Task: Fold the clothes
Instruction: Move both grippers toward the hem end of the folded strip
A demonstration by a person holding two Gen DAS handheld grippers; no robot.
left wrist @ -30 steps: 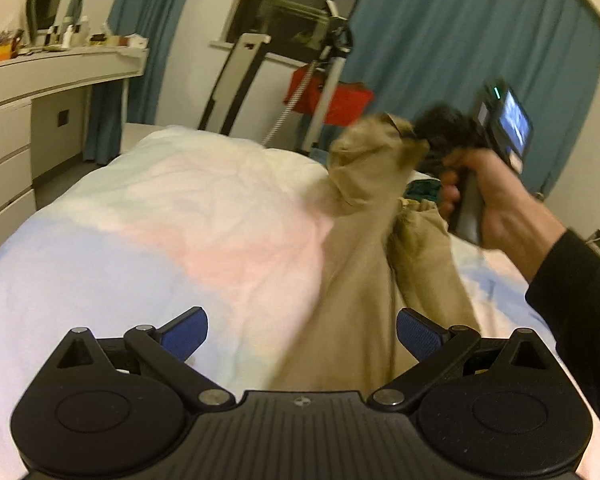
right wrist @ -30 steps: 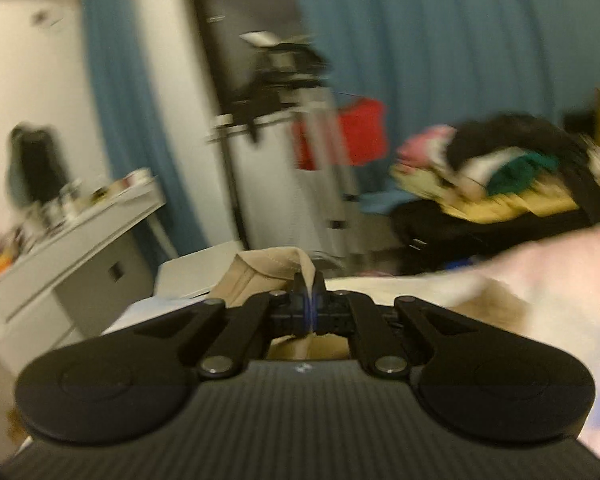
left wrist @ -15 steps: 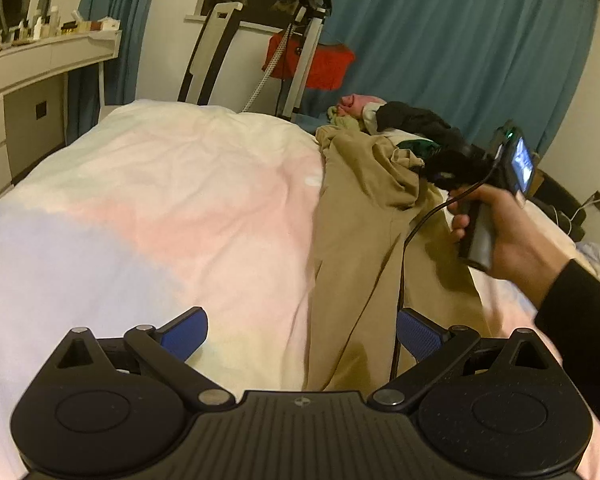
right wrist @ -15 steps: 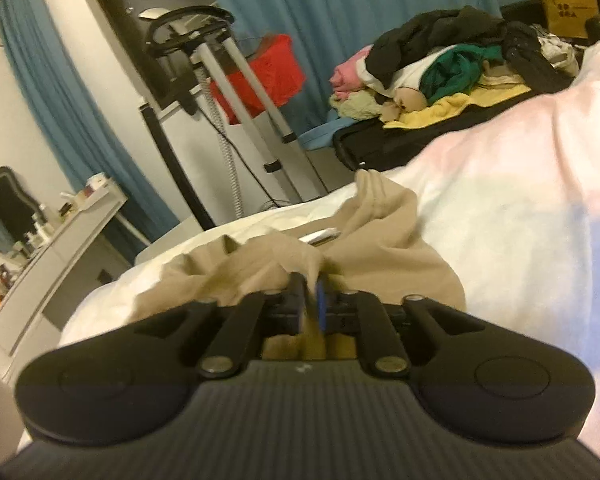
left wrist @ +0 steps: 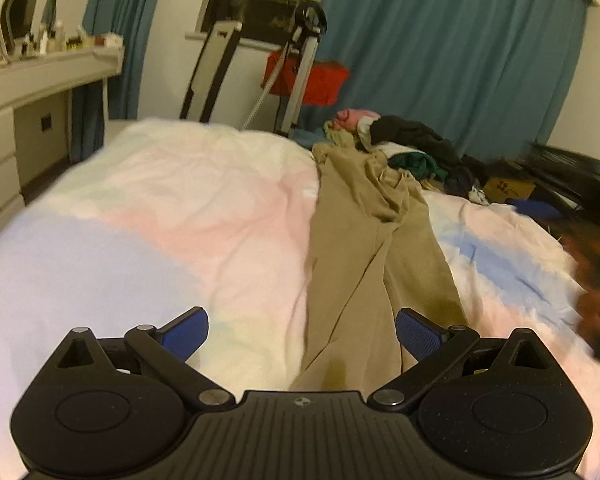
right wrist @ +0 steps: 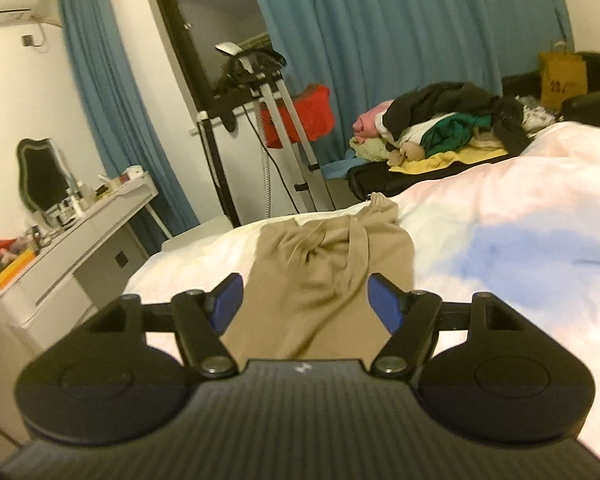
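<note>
Beige trousers lie lengthwise on a bed with a pastel pink, blue and white cover, waistband bunched at the far end. My left gripper is open just above the legs' near end, nothing between its blue pads. In the right wrist view the same trousers lie flat below my right gripper. Its jaws are opening and the pads do not touch the cloth. A blurred hand shows at the right edge of the left wrist view.
A heap of mixed clothes sits beyond the bed's far end before blue curtains. A white dresser with small items stands at the left. A metal stand with a red basket is behind the bed.
The right gripper carried the waistband down onto the bed, let go of it and drew back toward the right. The trousers now lie stretched out flat. The left gripper stayed open.
</note>
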